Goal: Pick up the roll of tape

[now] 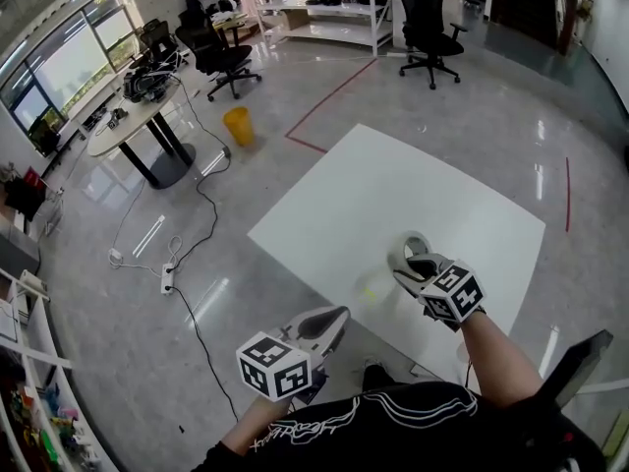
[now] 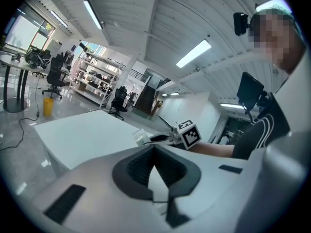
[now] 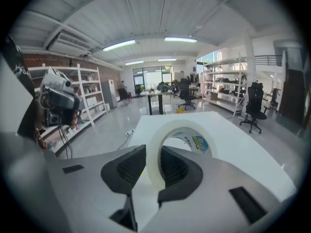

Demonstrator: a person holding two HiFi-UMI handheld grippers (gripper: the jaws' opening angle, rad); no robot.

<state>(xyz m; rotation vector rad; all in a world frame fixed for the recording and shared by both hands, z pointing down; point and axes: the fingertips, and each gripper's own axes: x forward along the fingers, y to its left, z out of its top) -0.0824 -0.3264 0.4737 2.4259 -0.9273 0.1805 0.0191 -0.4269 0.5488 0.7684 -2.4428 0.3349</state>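
The roll of tape point(image 3: 183, 125) is a pale, translucent ring with a printed inner core. My right gripper point(image 3: 151, 154) is shut on its wall, one jaw inside the ring and one outside, and holds it upright above the white table point(image 3: 243, 149). From the head view the roll of tape point(image 1: 415, 244) stands at the tips of the right gripper point(image 1: 413, 261), over the near right part of the table point(image 1: 393, 185). My left gripper point(image 1: 334, 320) hangs at the table's near edge, its jaws point(image 2: 154, 152) together with nothing between them. It looks towards the right gripper point(image 2: 163, 139).
A small yellowish spot point(image 1: 371, 288) lies on the table just left of the right gripper. On the floor to the left are a yellow bin point(image 1: 238, 126), a power strip with cables point(image 1: 167, 281), a round desk point(image 1: 133, 116) and office chairs point(image 1: 428, 23). Shelving stands at the back.
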